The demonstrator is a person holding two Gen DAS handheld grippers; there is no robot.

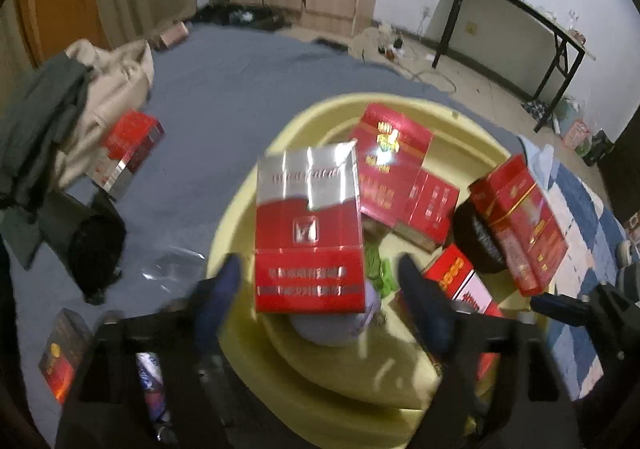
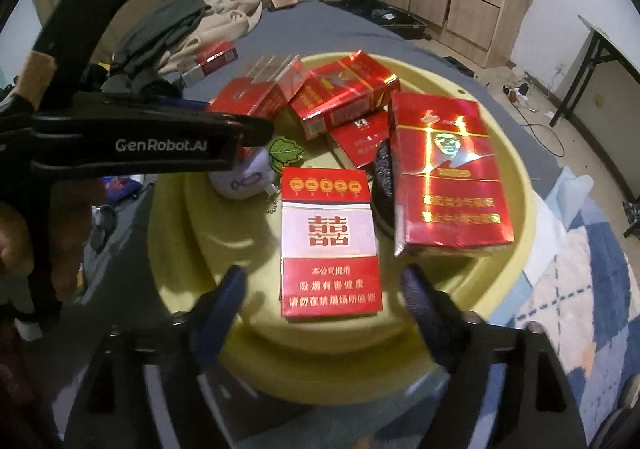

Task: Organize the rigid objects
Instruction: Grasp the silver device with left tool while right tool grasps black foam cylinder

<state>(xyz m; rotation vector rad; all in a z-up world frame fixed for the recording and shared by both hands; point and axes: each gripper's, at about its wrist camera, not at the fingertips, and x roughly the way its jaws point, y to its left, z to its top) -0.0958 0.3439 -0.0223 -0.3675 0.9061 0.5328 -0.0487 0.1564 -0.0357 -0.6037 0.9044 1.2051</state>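
left hand-held gripper (image 1: 320, 281): my blue fingers spread wide, gripping nothing; silver-and-red cigarette pack (image 1: 310, 229) sits between and beyond them, blurred, can't tell if it rests on anything.
right hand-held gripper (image 2: 322, 285): fingers apart, empty; red-and-white cigarette pack with a double-happiness mark (image 2: 330, 245) lies flat ahead of them in the round yellow plastic basin (image 2: 516, 209).
basin contents: several glossy red cigarette packs (image 2: 344, 97), one larger pack (image 2: 448, 173) leaning on a dark round object.
left view only: two more red packs (image 1: 128, 149) out on the grey bed sheet (image 1: 224, 89), beside a clothes pile.
right view only: small pale plush with green leaf tag (image 2: 286, 151), half hidden behind my left unit.
unclear: dark object's identity.
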